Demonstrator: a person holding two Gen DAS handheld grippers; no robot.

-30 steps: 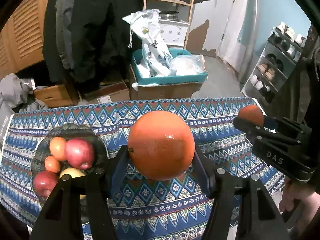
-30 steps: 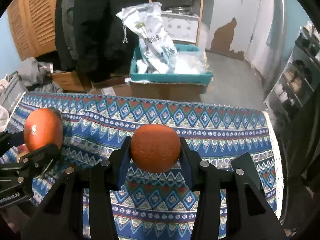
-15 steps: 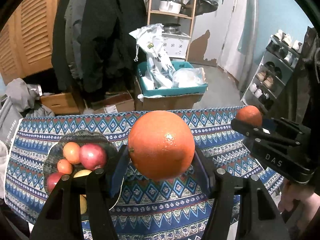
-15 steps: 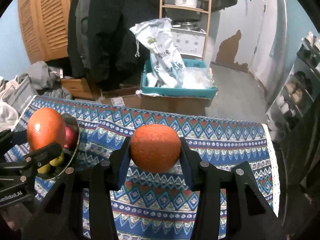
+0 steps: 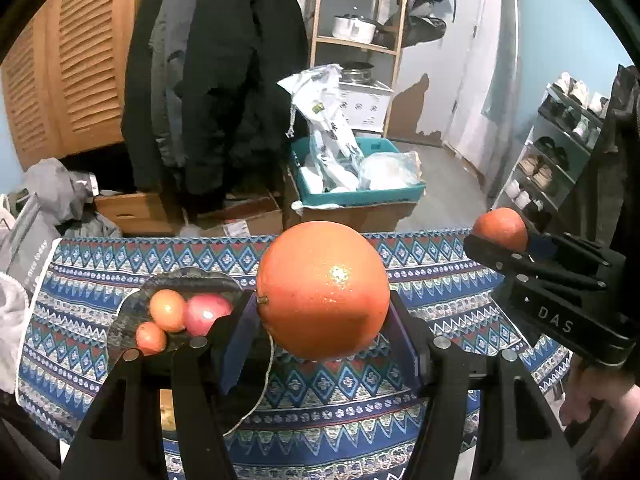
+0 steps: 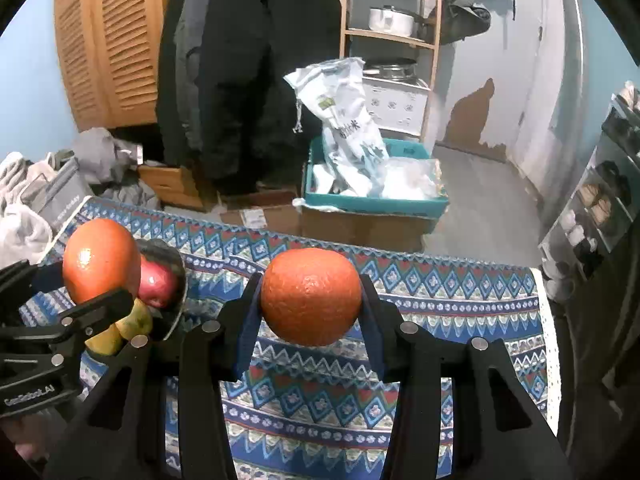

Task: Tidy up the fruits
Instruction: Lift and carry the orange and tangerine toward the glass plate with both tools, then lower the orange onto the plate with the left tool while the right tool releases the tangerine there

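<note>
My left gripper is shut on a large orange and holds it above the patterned tablecloth. My right gripper is shut on a smaller orange, also held in the air. A dark plate at the left of the table holds two small oranges and a red apple; it lies below and left of my left gripper. In the right wrist view the left gripper with its orange hides part of the plate. The right gripper with its orange shows at the right of the left wrist view.
Beyond the table's far edge stand a teal bin with plastic bags, cardboard boxes, hanging coats and a wooden shelf. A shoe rack is at the right. Clothes and a grey bag lie at the left.
Both grippers have risen and pulled back with their oranges still held. The table and plate now sit lower and further away in both views.
</note>
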